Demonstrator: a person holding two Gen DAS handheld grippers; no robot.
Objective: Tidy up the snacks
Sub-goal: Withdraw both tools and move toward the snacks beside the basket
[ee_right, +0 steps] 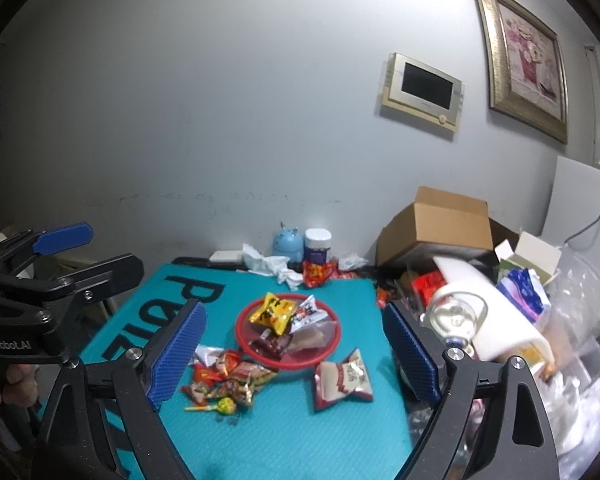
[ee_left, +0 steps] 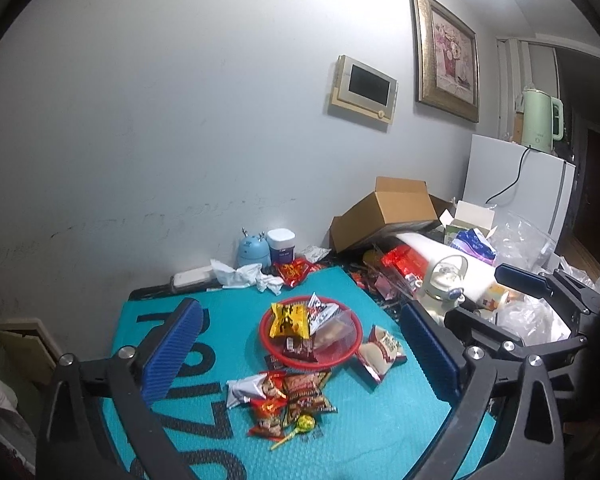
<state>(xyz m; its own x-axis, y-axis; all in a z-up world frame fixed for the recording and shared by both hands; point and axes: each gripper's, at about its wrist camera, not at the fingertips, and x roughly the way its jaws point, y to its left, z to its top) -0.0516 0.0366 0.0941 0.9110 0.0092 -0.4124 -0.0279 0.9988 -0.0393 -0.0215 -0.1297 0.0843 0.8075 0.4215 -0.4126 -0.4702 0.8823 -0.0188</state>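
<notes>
On the teal mat (ee_left: 360,420) that covers the table sits a red basket (ee_left: 269,336), shallow and round, with a yellow packet (ee_left: 289,320), a dark brown packet (ee_left: 298,347) and a clear-wrapped snack (ee_left: 334,330) lying inside it. Just beside the basket's right rim lies a red-and-white packet (ee_left: 381,352), flat on the mat. In front of the basket a loose pile of small red snack packets (ee_left: 284,400) rests on the mat, with a yellow-green lollipop (ee_left: 305,424) at its near edge.

Both pairs of tongs hang above the mat, clear of everything. The left tongs (ee_left: 300,360) are spread wide with nothing between the blue pads, and the right tongs (ee_right: 294,352) are likewise released and bare.

Behind the mat, against the wall, stand a light blue jar (ee_left: 253,251) and a white-lidded tub (ee_left: 281,245), with a tipped cardboard box (ee_left: 392,208) to their right.
</notes>
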